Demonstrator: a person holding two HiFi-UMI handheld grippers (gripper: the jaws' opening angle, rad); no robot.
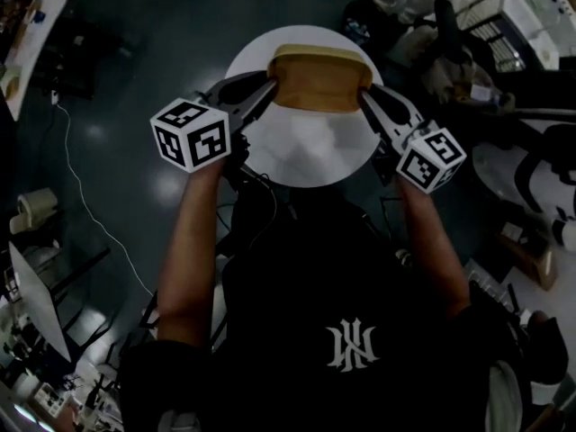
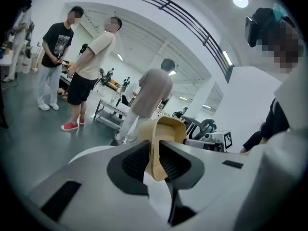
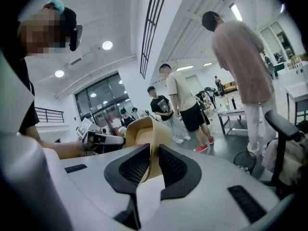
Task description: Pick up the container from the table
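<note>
A tan, shallow container (image 1: pixel 319 77) hangs in the air above the round white table (image 1: pixel 306 151). My left gripper (image 1: pixel 270 86) is shut on its left rim, and my right gripper (image 1: pixel 364 95) is shut on its right rim. In the left gripper view the container's wall (image 2: pixel 162 143) stands pinched between the black pads (image 2: pixel 134 160). The right gripper view shows the same grip on the opposite wall (image 3: pixel 149 143), with the other gripper (image 3: pixel 98 137) beyond it.
Several people stand on the grey floor (image 2: pixel 29 138) behind the table, one close by in a pink top (image 2: pixel 151 93). A metal trolley (image 2: pixel 110 112), a black office chair (image 3: pixel 284 129) and a waste bin (image 3: pixel 244 160) are nearby. Cables (image 1: pixel 90 205) trail across the floor.
</note>
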